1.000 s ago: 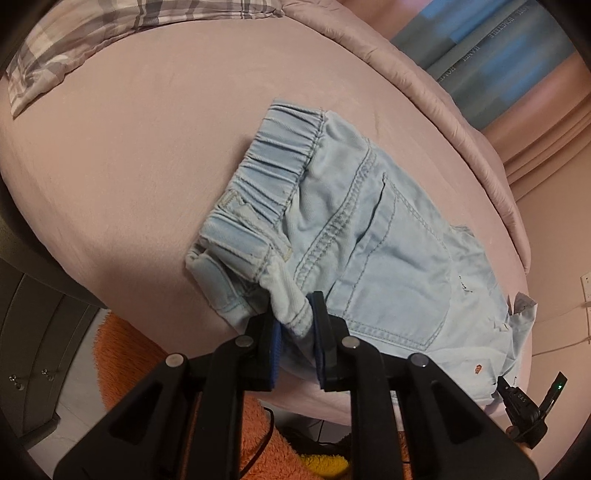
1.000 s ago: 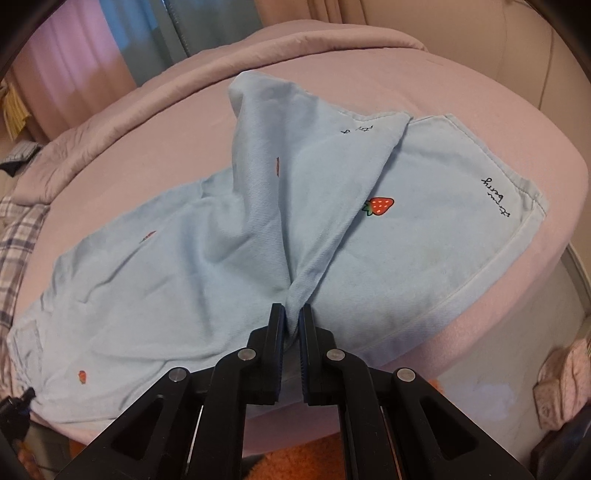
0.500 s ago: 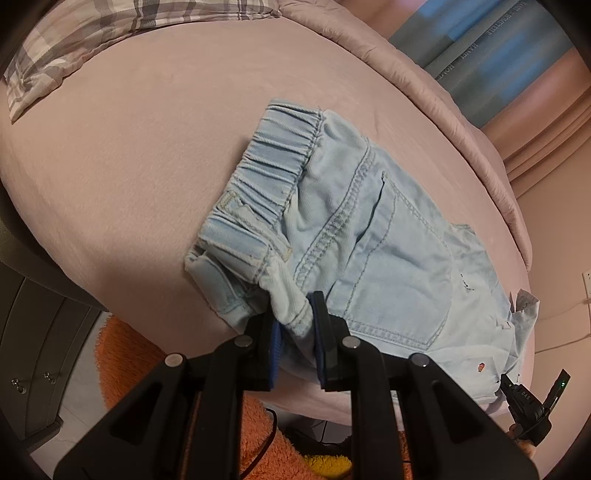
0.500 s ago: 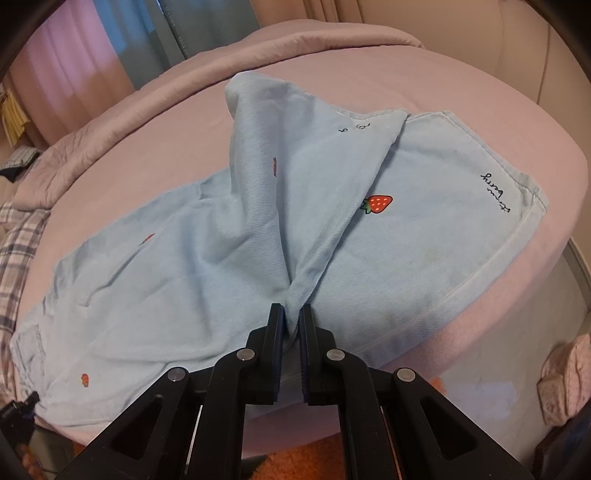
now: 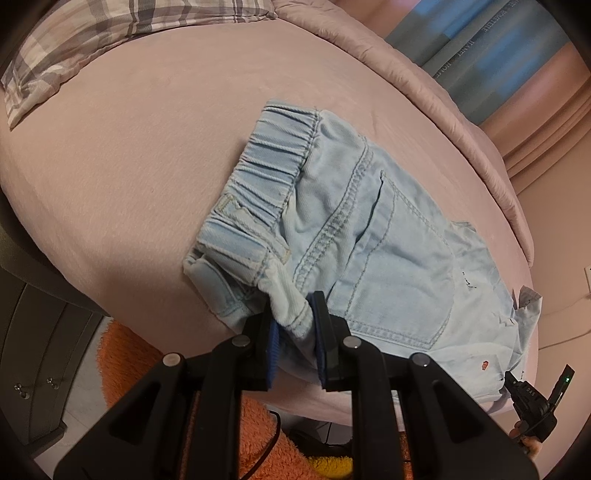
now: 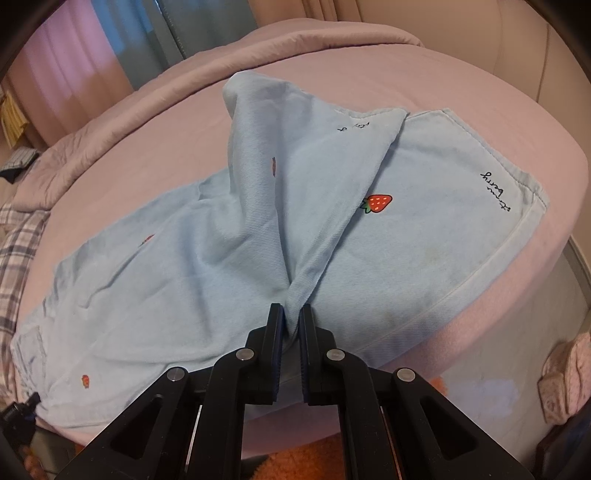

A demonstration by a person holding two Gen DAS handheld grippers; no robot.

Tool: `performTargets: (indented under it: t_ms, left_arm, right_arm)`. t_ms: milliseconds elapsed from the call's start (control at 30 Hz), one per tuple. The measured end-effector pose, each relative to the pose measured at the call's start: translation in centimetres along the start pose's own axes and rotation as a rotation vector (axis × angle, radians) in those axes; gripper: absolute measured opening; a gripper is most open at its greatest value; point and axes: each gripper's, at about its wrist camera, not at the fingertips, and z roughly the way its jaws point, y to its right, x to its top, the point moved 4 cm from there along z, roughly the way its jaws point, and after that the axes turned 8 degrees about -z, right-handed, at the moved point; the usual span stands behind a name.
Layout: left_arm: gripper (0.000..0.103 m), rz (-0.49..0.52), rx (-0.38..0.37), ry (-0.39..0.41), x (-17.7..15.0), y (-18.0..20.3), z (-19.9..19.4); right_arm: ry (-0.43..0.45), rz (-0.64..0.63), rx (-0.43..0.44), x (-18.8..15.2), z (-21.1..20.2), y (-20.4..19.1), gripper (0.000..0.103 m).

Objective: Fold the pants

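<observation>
Lying between both grippers (image 5: 293, 314) (image 6: 290, 319): pants (image 6: 207, 258).

Bare pink bedsheet (image 5: 155, 155) beyond the pants (image 5: 369, 236), plaid pillow (image 5: 92, 40) at far edge, rolled duvet (image 6: 122, 122) behind

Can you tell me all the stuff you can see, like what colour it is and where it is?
pants: one pair, light blue with strawberries, spread on the bed
bed: one, pink cover, under the pants
plaid pillow: one, grey and white, at the bed's far edge
fluffy rug: one, orange, on the floor below the bed
curtains: blue and pink, behind the bed
left gripper: black, shut on the waistband end
right gripper: black, shut on a leg fold
</observation>
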Motion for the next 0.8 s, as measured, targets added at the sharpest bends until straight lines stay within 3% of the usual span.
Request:
performTargets:
  t_ms: [800]
  left_arm:
    - [0.019, 0.010, 0.005, 0.008, 0.05, 0.07, 0.27]
  right_arm:
    - [-0.003, 0.002, -0.001, 0.13, 0.12, 0.03, 0.004]
